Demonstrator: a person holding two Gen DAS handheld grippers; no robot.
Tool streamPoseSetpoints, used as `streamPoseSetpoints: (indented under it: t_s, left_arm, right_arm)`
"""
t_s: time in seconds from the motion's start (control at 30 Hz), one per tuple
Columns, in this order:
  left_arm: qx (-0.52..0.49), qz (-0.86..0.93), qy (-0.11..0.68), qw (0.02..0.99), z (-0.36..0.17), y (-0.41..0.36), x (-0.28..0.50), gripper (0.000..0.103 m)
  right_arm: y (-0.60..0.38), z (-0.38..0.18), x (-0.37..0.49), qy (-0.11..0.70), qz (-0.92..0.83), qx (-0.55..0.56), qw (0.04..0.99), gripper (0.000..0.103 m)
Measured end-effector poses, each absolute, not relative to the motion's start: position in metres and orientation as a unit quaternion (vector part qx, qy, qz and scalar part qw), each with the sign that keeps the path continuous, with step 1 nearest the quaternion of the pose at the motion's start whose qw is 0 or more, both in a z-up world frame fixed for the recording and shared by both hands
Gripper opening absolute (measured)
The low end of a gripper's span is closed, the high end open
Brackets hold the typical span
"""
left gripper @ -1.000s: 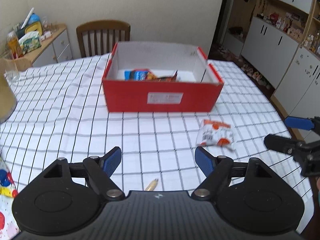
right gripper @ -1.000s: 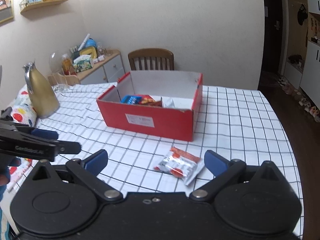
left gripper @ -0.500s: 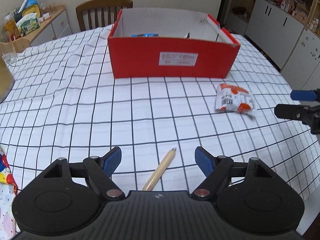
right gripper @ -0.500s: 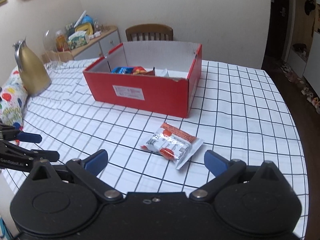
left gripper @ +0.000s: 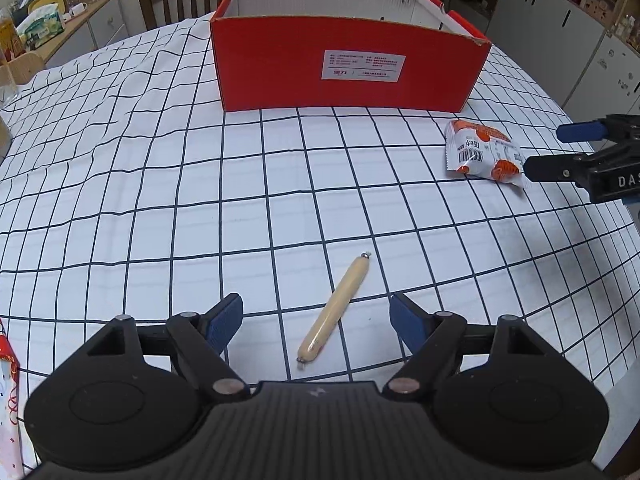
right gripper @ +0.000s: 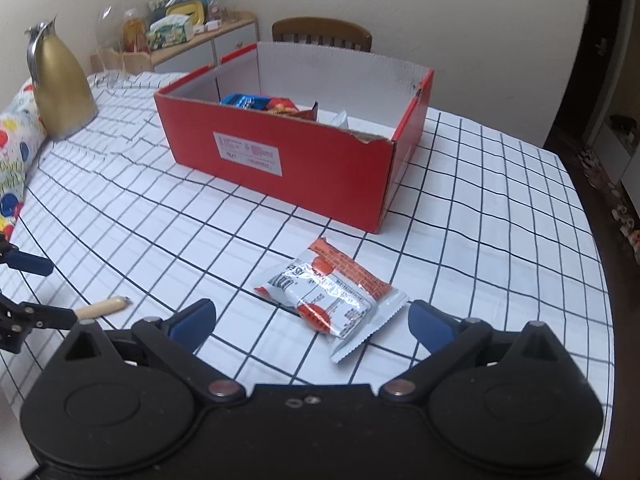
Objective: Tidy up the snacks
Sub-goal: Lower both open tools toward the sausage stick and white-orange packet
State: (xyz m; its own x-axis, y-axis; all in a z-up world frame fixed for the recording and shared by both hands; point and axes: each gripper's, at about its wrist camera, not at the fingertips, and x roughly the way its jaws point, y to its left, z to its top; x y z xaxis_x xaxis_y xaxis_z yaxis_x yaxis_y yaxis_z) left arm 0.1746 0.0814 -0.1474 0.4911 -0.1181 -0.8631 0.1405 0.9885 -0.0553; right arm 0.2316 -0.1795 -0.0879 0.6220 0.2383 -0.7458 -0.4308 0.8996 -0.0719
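Holding both grippers low over the checked tablecloth [left gripper: 160, 184], I have nothing gripped in either. My left gripper [left gripper: 318, 320] stands wide open, its blue pads on either side of the sausage stick [left gripper: 335, 307], which lies flat on the cloth between them, slanting to the far right — neither pad touches it. My right gripper [right gripper: 311, 319] is spread wide too, with the orange-and-white snack packet [right gripper: 332, 300] lying flat between its pads, its crimped edge close to the right one; I cannot tell whether that edge touches. The red box [right gripper: 296, 148] sits further off at the middle of the table, open-topped, with a few packets inside at its left end. A gold jug [right gripper: 60, 84] stands at the far left.
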Motion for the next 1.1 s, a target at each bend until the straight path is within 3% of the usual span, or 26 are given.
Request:
streamPoseSetpoints:
  t_s: [0.7,0.87,0.9,1.1]
  left_arm:
    - [0.05,-0.14,0.495,0.856,-0.159,0.078,0.178,0.08]
    - [0.063,-0.155,0.496,0.852,-0.161,0.078,0.177,0.067]
    - [0.065,-0.16,0.496,0.851,-0.161,0.077,0.176,0.06]
    - [0.094,-0.18,0.494,0.846,-0.163,0.07,0.172,0.053]
  right_arm:
    - [-0.149,-0.127,0.29,0.431,0.256,-0.291,0.815,0.1]
    - [-0.143,-0.135,0.298,0.434,0.257,-0.33,0.798,0.101]
    - [-0.143,-0.135,0.3,0.436,0.26,-0.33,0.796,0.101]
    - [-0.143,-0.134,0.309,0.452,0.264,-0.311,0.793,0.1]
